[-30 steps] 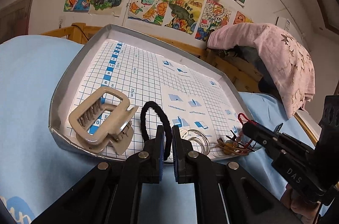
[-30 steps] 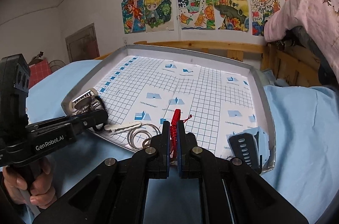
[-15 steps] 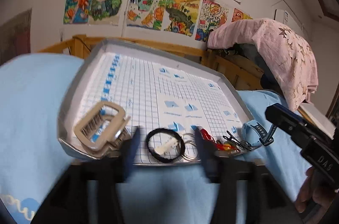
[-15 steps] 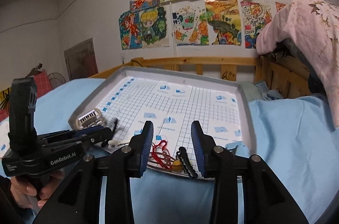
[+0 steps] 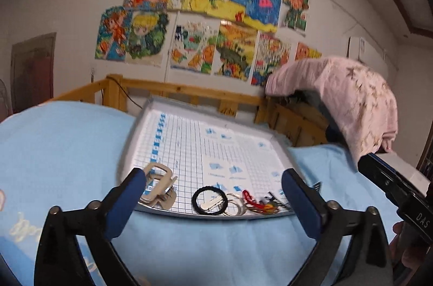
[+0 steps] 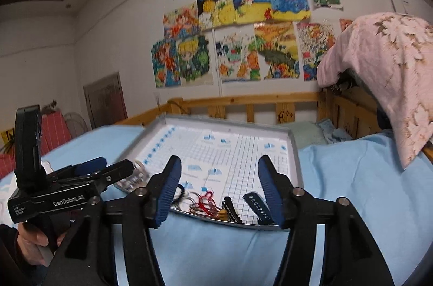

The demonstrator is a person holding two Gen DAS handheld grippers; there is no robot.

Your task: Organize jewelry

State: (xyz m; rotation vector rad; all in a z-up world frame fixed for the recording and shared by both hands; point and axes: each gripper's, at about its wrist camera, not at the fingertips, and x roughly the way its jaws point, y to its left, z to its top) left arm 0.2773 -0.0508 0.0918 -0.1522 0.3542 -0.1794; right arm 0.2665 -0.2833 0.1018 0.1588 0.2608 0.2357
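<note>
A grey tray [image 5: 140,123] with a grid sheet lies on the blue bed cover. Along its near edge lie a beige claw clip [image 5: 159,186], a black hair tie [image 5: 209,199], metal rings [image 5: 235,203], a red cord bracelet [image 5: 250,198] and dark hair pins [image 5: 276,200]. My left gripper [image 5: 213,194] is open and empty, held back from the tray's near edge. In the right wrist view the tray [image 6: 295,159] holds the red cord [image 6: 207,200], a black clip [image 6: 231,209] and a dark watch band [image 6: 258,207]. My right gripper [image 6: 217,191] is open and empty above the near edge.
A wooden bed rail [image 5: 189,91] runs behind the tray. A pink blanket [image 5: 346,99] hangs over the rail at the right. Blue bedding [image 5: 62,145] surrounds the tray. The left gripper's body [image 6: 67,194] shows at the left of the right wrist view.
Both grippers opened, letting go of the black hair tie and the red cord, which now lie on the tray. Both grippers pulled back and up from the tray.
</note>
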